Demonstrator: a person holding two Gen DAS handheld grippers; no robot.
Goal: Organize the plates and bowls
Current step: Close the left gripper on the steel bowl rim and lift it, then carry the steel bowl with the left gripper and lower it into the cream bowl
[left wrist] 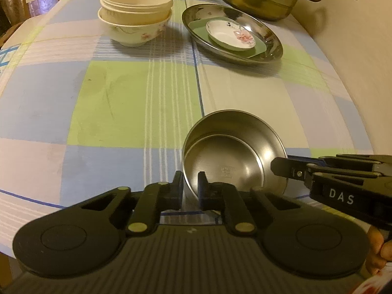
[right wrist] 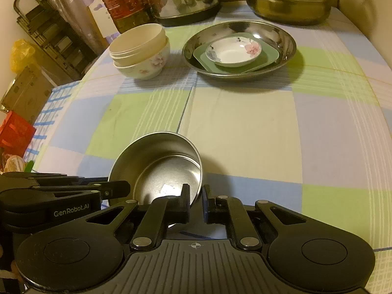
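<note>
Steel catches the lamp light: a small stainless bowl (left wrist: pixel 232 152) sits tipped on the checked tablecloth (left wrist: pixel 137 103), well short of the wide steel dish (left wrist: pixel 274 46) at the far side. Both claws pinch its rim, one on each side: the left gripper (left wrist: pixel 191 183) with a finger inside and one outside the wall, the right gripper (right wrist: pixel 196 196) clamped the same way opposite. Left of the steel dish stands a stack of cream bowls (left wrist: pixel 136 12); inside the dish lie a green plate (left wrist: pixel 258 49) and a flowered saucer (left wrist: pixel 230 35). This looks like the pick-up step; next should come a level lift by both hands, carrying the bowl toward the bowl stack
</note>
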